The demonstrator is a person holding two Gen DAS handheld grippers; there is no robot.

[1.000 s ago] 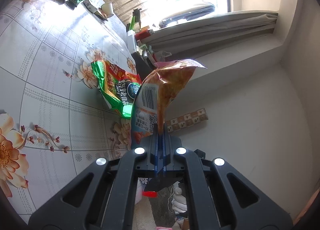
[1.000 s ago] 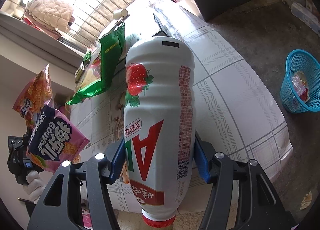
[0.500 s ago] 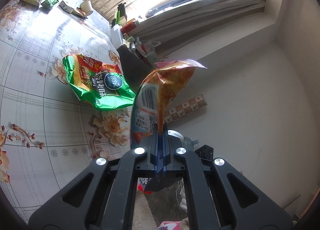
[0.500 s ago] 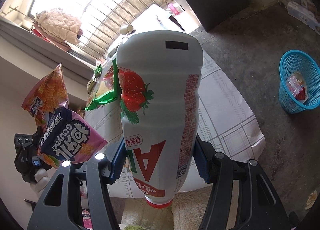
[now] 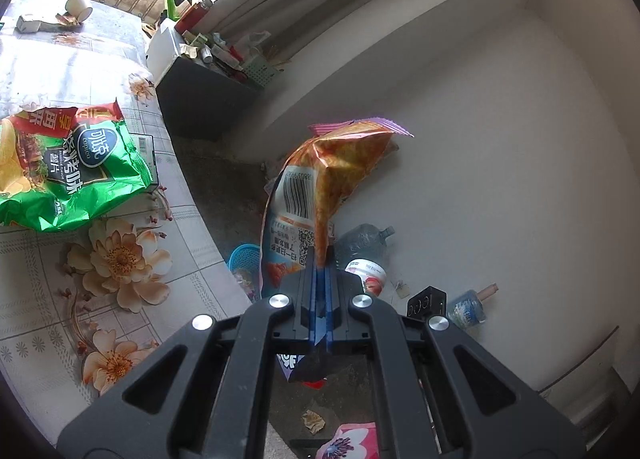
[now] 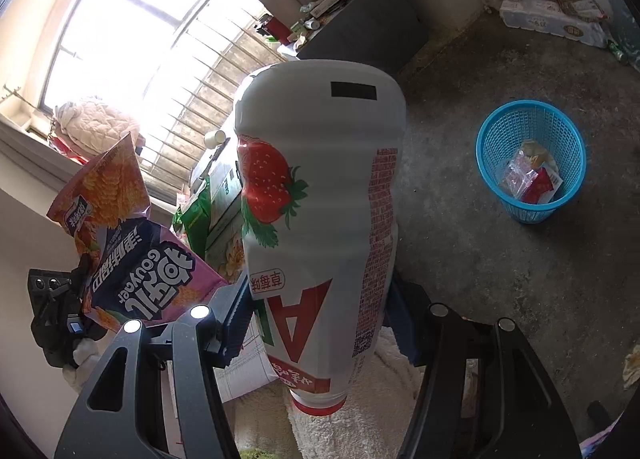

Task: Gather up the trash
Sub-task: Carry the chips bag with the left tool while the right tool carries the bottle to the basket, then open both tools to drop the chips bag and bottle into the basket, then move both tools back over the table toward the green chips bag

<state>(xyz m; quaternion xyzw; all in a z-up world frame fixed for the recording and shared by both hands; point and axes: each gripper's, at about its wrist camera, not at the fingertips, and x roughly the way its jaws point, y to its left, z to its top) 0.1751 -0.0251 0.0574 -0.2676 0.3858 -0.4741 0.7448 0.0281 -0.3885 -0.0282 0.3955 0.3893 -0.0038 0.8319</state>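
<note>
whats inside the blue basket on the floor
The blue basket holds crumpled wrappers: clear plastic, a red packet, something tan. Anything beneath that pile is covered, and the basket's near wall hides its bottom.

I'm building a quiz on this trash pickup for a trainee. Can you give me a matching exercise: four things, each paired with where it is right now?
Things:
1. white strawberry bottle
2. orange snack bag
3. green chip bag
4. blue basket

Places:
A. lying on the flowered table
B. standing on the concrete floor
C. clamped in the left gripper
D. held in the right gripper

Pairs: 1-D, 2-C, 3-A, 4-B
</note>
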